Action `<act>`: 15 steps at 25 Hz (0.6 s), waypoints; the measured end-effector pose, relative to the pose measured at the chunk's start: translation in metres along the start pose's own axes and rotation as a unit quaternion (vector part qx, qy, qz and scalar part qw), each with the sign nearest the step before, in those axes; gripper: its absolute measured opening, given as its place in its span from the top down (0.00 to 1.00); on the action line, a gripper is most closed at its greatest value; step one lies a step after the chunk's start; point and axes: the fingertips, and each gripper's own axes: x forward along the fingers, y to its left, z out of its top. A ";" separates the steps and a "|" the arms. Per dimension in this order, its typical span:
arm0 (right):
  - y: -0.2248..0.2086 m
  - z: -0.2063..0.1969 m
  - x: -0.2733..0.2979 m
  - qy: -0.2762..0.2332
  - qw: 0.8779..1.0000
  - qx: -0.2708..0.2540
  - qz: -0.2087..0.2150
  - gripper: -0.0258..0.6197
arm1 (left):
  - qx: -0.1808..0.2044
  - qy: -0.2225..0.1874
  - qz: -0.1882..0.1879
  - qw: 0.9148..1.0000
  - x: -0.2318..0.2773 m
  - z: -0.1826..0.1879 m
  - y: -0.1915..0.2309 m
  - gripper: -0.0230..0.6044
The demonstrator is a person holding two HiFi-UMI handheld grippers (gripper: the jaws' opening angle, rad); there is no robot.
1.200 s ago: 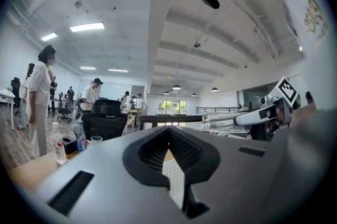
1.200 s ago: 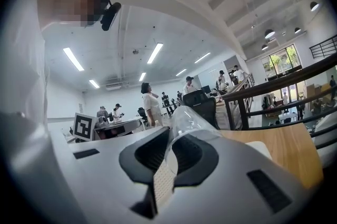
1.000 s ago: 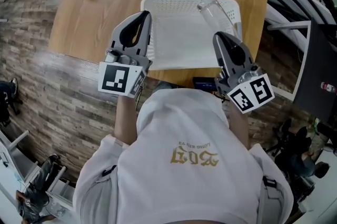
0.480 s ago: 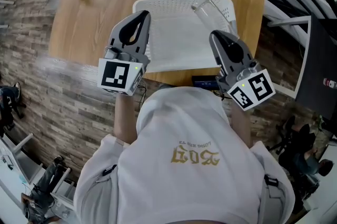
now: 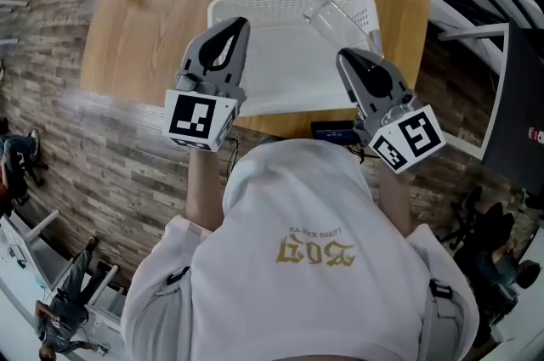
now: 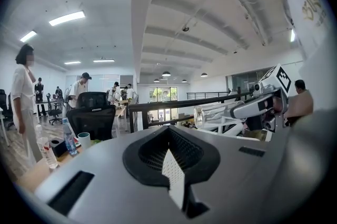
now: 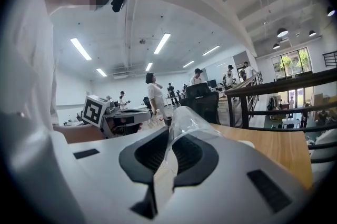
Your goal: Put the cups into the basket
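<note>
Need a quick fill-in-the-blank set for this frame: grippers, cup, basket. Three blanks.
1. The right gripper is shut on a ___ plastic cup.
2. The left gripper has its jaws together and holds ___.
3. The white basket rests on a ___ table.
Missing words: clear; nothing; wooden

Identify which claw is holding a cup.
The right claw, shut on the clear cup; the left claw is shut with nothing in it.
</note>
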 end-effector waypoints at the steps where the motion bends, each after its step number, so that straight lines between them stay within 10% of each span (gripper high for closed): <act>1: 0.000 -0.001 0.000 0.003 1.000 -0.004 0.001 0.92 | 0.000 0.002 -0.001 1.000 0.001 -0.001 -0.001 0.95; 15: -0.006 -0.025 0.001 0.057 0.998 -0.031 0.010 0.92 | 0.029 0.038 -0.010 0.999 0.020 -0.018 -0.013 0.95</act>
